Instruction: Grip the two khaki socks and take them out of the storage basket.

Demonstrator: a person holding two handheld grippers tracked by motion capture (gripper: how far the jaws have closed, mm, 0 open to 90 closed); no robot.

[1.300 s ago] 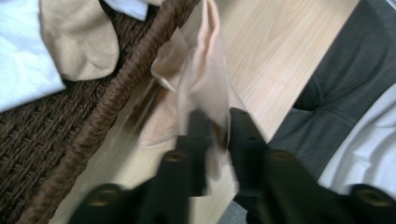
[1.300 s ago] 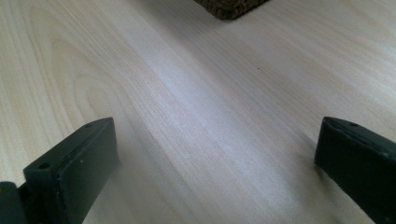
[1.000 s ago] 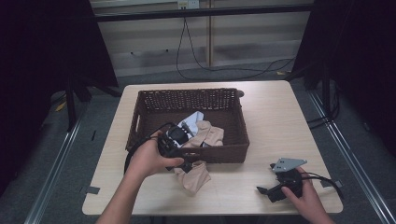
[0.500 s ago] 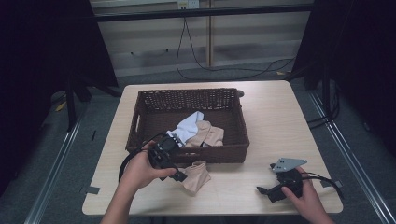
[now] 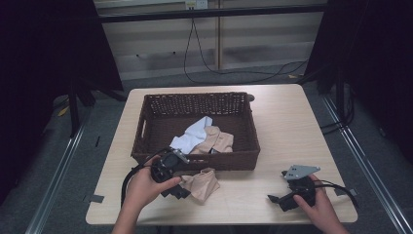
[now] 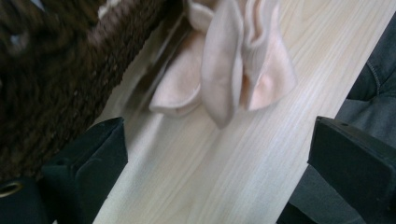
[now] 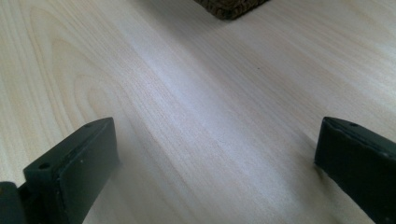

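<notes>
Fingers of the person's left hand (image 5: 146,183) wrap the left gripper (image 5: 181,189), which sits low over the pale wooden desk (image 5: 282,122) just in front of the dark brown woven wicker basket (image 5: 246,117). Its jaws have just been opening and now stand wide apart, with nothing clamped; in the left gripper view the crumpled peach-coloured fabric piece (image 6: 224,70) lies on the desk beyond the jaw tips, loose, right beside the basket's front wall. Inside the basket, toward its front, rest a white cloth (image 5: 195,134) and another peach-coloured garment (image 5: 219,141), touching each other. Further right, near the desk's front edge and well apart from the basket, the person's right hand (image 5: 319,209) holds the right gripper (image 5: 276,201), topped by its grey three-cornered plate. Its jaws are also spread wide, over bare wood with nothing between them.
</notes>
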